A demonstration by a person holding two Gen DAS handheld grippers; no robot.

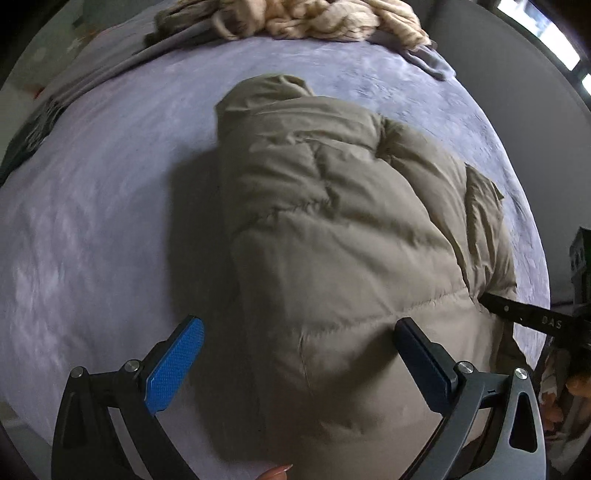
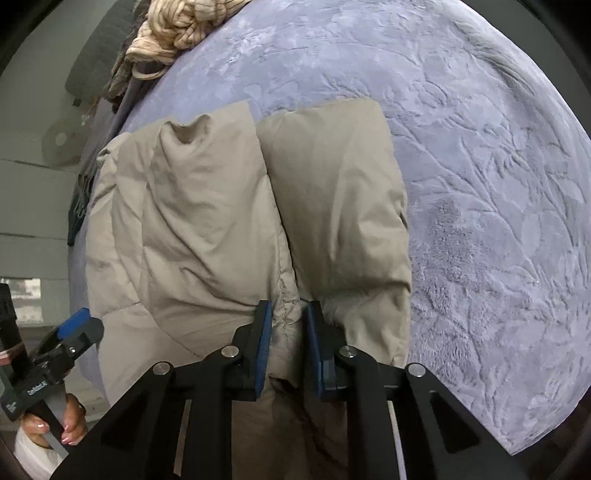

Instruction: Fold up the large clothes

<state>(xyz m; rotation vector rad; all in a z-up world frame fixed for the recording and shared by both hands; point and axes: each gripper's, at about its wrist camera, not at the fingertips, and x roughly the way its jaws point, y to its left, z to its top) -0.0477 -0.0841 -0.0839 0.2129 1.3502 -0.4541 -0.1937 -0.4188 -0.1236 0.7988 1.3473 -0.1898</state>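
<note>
The right gripper [image 2: 287, 321], fitted with black fingers and blue pads, pinches a gathered seam ridge of the padded beige quilted jacket [image 2: 207, 229] between its nearly closed jaws. The fabric bulges up between the pads. Directly ahead of this gripper, the jacket lies folded in two lobes side by side, one to the left of the pinched ridge and one to the right, on the lavender plush bed cover [image 2: 480, 184].

The left gripper [image 1: 295, 354] is spread wide with nothing between its pads. Its left finger hangs over the bed cover just beside the jacket's edge; its right finger is over the jacket's near part. From this gripper the jacket extends forward and to the right. One finger of the right gripper enters at the jacket's right edge.

Farther ahead, at the far edge of the bed, lies a cream chunky-knit textile [image 1: 314, 18] on grey cloth.
</note>
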